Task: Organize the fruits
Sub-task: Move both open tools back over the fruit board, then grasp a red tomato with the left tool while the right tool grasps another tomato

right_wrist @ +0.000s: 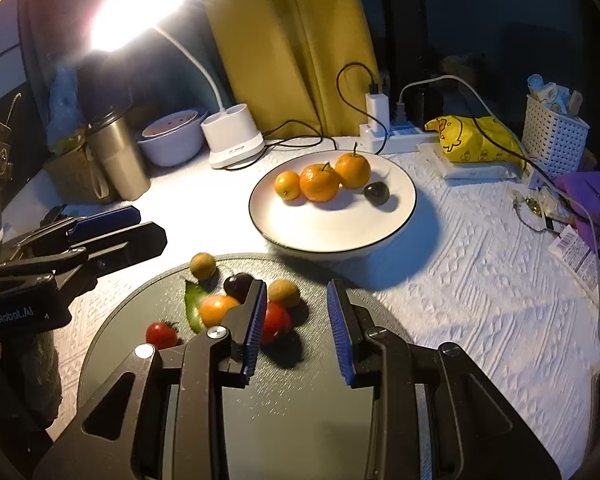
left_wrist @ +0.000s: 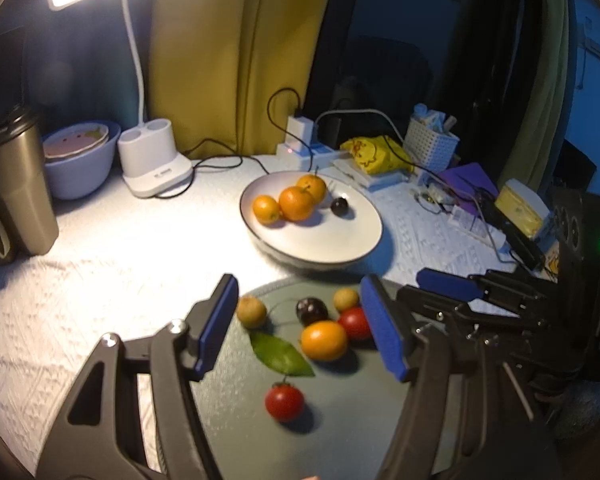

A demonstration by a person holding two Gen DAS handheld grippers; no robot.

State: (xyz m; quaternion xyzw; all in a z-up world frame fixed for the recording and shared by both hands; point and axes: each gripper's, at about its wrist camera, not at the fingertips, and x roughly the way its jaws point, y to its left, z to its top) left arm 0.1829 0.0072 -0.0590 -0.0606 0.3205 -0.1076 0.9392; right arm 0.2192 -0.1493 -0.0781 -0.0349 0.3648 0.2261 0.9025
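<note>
Round matte grey tray (left_wrist: 228, 408): smooth oval kumquat (left_wrist: 324, 340) at centre; glossy red cherry tomatoes at 6 (left_wrist: 284, 401) and 2 (left_wrist: 355, 323); dark plum (left_wrist: 311, 310) at 12; two dull tan longans; flat green leaf (left_wrist: 281, 355)

Glazed white plate (left_wrist: 340, 240), dark rim, at 12 beyond tray: three dimpled oranges (left_wrist: 296, 203), one dark fruit

Left gripper (left_wrist: 304, 322): released, ribbed blue pads wide, over tray

Right gripper (right_wrist: 298, 330): released, empty

Quilted white tablecloth (right_wrist: 480, 280)

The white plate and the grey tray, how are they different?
The white plate is pale with a dark rim; the grey tray is dark and flat. The plate holds three oranges and one dark fruit; the tray holds a mix: tomatoes, an orange fruit, small tan fruits, a dark one and a leaf. Both are round.
</note>
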